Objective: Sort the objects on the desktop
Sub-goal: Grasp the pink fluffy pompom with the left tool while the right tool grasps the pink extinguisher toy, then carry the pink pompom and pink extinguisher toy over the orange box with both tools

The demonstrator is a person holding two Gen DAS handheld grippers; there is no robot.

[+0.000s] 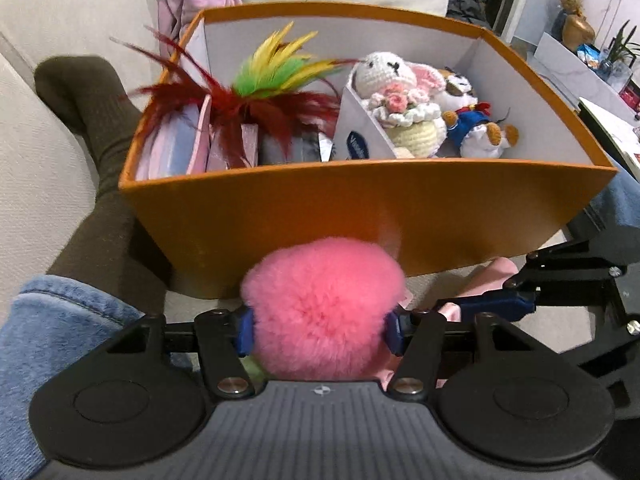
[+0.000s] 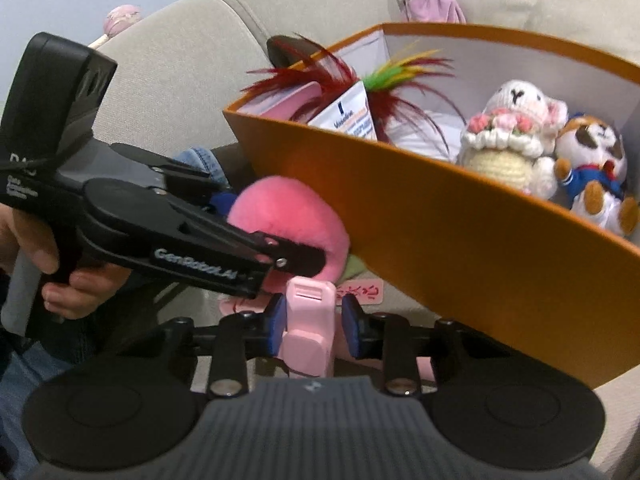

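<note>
Right now your left gripper (image 1: 320, 330) has the pink pom-pom (image 1: 324, 308) between its blue pads, which sit against the fluff on both sides; how firmly they squeeze cannot be told. That pom-pom sits just in front of the orange box (image 1: 360, 208), against its near wall and outside it. Your right gripper (image 2: 314, 326) stands part open around a pale pink clip (image 2: 308, 332): one pad lies close against the clip's side, while the other shows a gap, so it has no hold. The clip lies below the orange box's near wall, just beside the pom-pom. Your left hand (image 2: 60, 264) shows wrapped round the black handle of its tool.

Inside the orange box, a feather toy (image 1: 264, 84) in red, green and yellow stands over the left compartment, among pink and grey cases. A crocheted bunny (image 1: 400, 96) fills a white inner carton right of the feathers, and a plush dog (image 1: 476, 128) in blue lies at the box's right end. The box rests on a beige sofa (image 1: 60, 12).
</note>
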